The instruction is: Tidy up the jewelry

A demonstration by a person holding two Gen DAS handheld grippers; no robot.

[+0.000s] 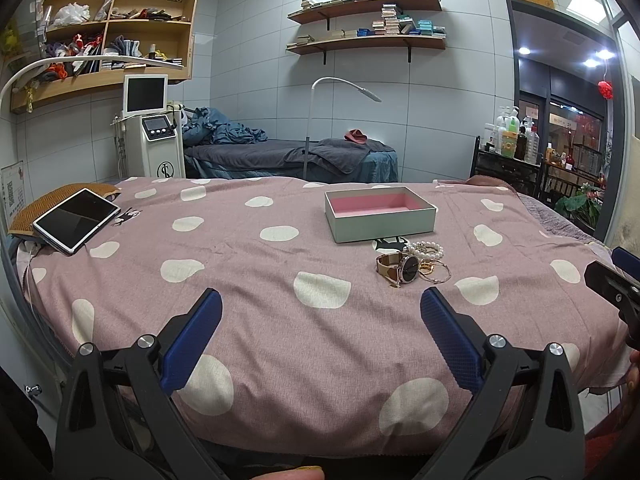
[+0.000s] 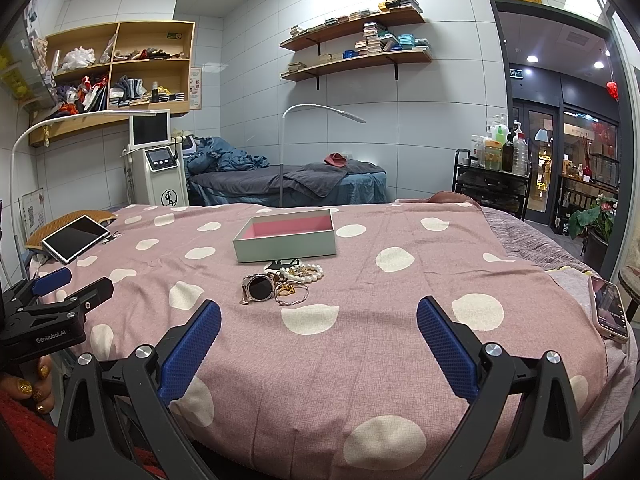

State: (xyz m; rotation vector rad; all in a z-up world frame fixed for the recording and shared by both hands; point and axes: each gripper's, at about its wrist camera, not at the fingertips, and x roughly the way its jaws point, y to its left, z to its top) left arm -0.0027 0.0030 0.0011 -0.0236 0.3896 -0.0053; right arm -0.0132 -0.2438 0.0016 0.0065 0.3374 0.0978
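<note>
On the pink polka-dot bedspread sits one open grey cardboard box with pink lining, nothing inside it. Just near of it lie one gold-banded black-faced watch, one pearl bracelet and thin gold bangles. Left gripper and right gripper hover nearer, jaws spread, holding nothing.
</note>
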